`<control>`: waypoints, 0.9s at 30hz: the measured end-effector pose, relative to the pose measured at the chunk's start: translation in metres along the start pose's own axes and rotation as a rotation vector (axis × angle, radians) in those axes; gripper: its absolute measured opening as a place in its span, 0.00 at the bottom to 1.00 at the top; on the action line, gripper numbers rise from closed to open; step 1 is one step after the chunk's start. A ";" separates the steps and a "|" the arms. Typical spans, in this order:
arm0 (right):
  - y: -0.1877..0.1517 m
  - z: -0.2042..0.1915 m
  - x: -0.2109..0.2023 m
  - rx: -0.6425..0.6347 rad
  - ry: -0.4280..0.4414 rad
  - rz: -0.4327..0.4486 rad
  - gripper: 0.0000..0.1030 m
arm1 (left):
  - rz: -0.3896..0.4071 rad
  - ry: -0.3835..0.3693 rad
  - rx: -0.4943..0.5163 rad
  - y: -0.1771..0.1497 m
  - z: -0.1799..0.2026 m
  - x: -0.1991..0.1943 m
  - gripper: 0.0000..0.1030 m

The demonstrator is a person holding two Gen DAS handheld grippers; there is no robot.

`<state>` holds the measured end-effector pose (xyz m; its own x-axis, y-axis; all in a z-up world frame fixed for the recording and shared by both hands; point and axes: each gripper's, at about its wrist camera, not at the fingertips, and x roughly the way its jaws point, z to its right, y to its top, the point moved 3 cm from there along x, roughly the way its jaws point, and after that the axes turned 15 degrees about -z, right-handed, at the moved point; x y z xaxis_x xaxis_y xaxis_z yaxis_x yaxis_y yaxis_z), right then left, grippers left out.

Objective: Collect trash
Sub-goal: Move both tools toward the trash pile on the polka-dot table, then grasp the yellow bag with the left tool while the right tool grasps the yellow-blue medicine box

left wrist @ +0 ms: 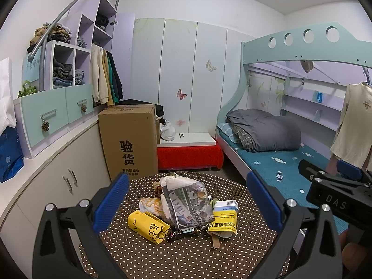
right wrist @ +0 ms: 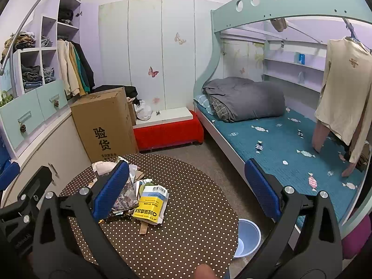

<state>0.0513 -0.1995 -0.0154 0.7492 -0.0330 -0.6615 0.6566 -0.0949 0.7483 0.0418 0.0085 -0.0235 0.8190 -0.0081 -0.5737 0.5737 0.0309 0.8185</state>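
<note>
A heap of trash lies on a round brown polka-dot table [left wrist: 186, 251]: a crumpled newspaper bag [left wrist: 186, 200], a yellow wrapper [left wrist: 147, 226] at its left, and a yellow and blue carton [left wrist: 224, 217] at its right. My left gripper [left wrist: 188, 207] hovers before the heap, open, its blue pads wide apart and empty. The right gripper [right wrist: 186, 190] is open too, with nothing between its pads. In the right wrist view the carton [right wrist: 152, 205] lies just right of the left pad, and that pad hides part of the heap. A light blue bin [right wrist: 247, 237] stands on the floor beside the table [right wrist: 186, 244].
A tall cardboard box [left wrist: 129, 139] stands behind the table, beside white cabinets [left wrist: 58, 162]. A red bench [left wrist: 189, 157] sits at the back, and a bunk bed [left wrist: 279, 162] with a blue sheet runs along the right. A beige shirt [right wrist: 344, 93] hangs over the bed.
</note>
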 end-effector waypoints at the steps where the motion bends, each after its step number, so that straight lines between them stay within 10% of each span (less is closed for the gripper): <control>1: 0.000 0.000 0.002 0.000 0.000 -0.001 0.94 | -0.003 -0.001 0.000 -0.001 0.000 0.001 0.96; 13: -0.002 -0.003 0.022 -0.010 -0.004 -0.044 0.94 | -0.047 -0.004 -0.009 -0.006 -0.005 0.014 0.96; 27: -0.032 -0.028 0.131 -0.053 0.068 -0.306 0.94 | -0.164 0.034 -0.102 -0.043 -0.053 0.073 0.96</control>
<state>0.1311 -0.1725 -0.1242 0.5189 0.0556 -0.8530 0.8548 -0.0378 0.5175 0.0763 0.0593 -0.1019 0.7126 0.0126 -0.7014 0.6941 0.1328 0.7076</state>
